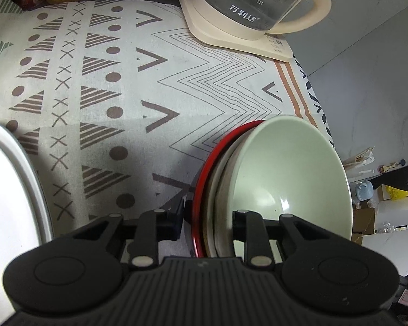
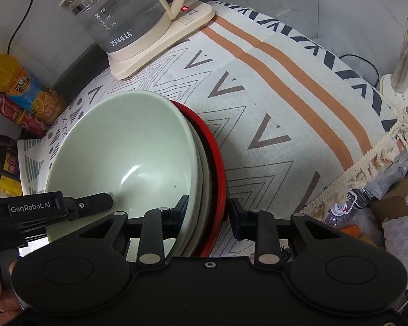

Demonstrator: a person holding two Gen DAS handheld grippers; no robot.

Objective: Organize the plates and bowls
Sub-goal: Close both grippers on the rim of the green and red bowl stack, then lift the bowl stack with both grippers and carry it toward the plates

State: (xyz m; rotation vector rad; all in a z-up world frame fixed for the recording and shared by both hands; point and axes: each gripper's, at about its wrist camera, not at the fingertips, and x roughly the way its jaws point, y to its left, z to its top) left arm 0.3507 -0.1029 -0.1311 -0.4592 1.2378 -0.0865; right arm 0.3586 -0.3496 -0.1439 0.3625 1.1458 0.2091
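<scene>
A stack of dishes is held between both grippers: a pale green bowl (image 1: 285, 174) nested in a cream dish (image 1: 217, 187) on a red plate (image 1: 204, 174). My left gripper (image 1: 208, 217) is shut on the stack's rim, one finger inside the green bowl, one outside the red plate. In the right wrist view the same green bowl (image 2: 122, 160) and red plate (image 2: 215, 168) show, and my right gripper (image 2: 208, 212) is shut on the opposite rim. The stack is tilted above the patterned cloth. The left gripper's finger (image 2: 95, 202) reaches into the bowl there.
A glass kettle on a cream base (image 1: 244, 13) (image 2: 138, 27) stands at the back of the patterned tablecloth (image 1: 108, 81). A white tray (image 1: 11, 190) lies at left. Drink bottles (image 2: 21, 92) stand at the back left. The table edge with fringe (image 2: 367, 160) is to the right.
</scene>
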